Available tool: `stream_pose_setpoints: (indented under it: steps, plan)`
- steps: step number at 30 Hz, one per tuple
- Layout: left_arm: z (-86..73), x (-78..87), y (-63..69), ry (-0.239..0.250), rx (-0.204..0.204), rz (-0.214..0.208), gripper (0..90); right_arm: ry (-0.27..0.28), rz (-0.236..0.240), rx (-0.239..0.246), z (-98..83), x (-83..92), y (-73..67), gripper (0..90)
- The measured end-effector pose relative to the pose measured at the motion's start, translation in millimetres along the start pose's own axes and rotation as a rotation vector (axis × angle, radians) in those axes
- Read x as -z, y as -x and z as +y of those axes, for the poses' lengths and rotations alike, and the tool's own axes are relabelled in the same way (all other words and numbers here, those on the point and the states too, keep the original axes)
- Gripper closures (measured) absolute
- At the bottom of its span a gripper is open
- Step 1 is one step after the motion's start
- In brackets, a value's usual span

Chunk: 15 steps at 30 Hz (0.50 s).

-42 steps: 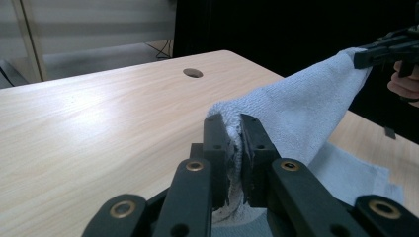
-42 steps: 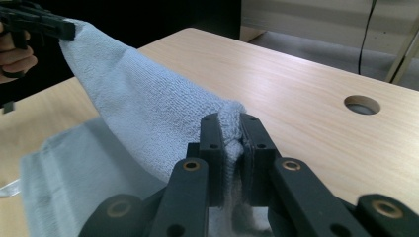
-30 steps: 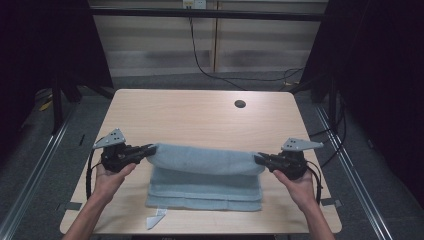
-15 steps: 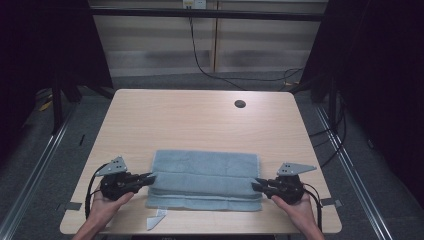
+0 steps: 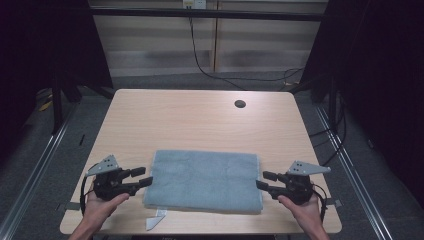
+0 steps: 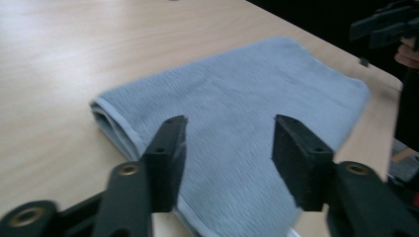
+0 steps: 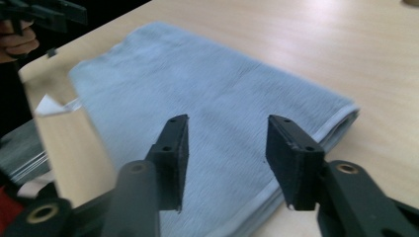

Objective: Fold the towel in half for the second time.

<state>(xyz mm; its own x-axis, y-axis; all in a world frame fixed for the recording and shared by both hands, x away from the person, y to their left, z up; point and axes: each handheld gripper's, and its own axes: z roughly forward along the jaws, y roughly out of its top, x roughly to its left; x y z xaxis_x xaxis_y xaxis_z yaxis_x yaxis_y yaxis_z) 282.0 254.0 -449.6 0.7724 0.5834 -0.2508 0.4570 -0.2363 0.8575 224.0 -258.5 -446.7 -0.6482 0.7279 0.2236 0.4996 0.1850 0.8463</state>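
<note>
A grey-blue towel [image 5: 204, 180] lies folded flat near the front edge of the wooden table [image 5: 200, 120]. My left gripper [image 5: 142, 176] sits just off the towel's left edge, and its jaws have just been opening with nothing between them. In the left gripper view my left gripper [image 6: 227, 143] hovers above the towel [image 6: 237, 98] near its folded corner. My right gripper [image 5: 262, 180] rests by the towel's right edge; its jaws have also just been opening and are empty. From the right gripper view, my right gripper [image 7: 225, 143] stands over the towel [image 7: 197, 94].
A round cable hole [image 5: 240, 104] is in the table's far right part. A small white paper scrap [image 5: 156, 219] lies by the front edge, just below the towel. Dark curtains and metal rails flank the table, and a black cable hangs behind it.
The towel was held up by its far edge and folded toward the person; it now lies flat. Both grippers moved toward the front edge, let go and opened.
</note>
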Motion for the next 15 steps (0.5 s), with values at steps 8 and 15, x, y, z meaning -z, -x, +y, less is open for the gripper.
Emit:
stream_pose_setpoints:
  steps: [8,15]
  plan:
    - [18.8,-18.5,-50.9,0.016,0.091,0.116,33.4,0.015,-0.107,-0.034,30.3,-21.9,33.8,37.2]
    - [0.2,-14.7,-58.9,-0.009,0.125,0.209,22.0,0.009,-0.202,-0.102,18.6,-35.1,53.9,28.6]
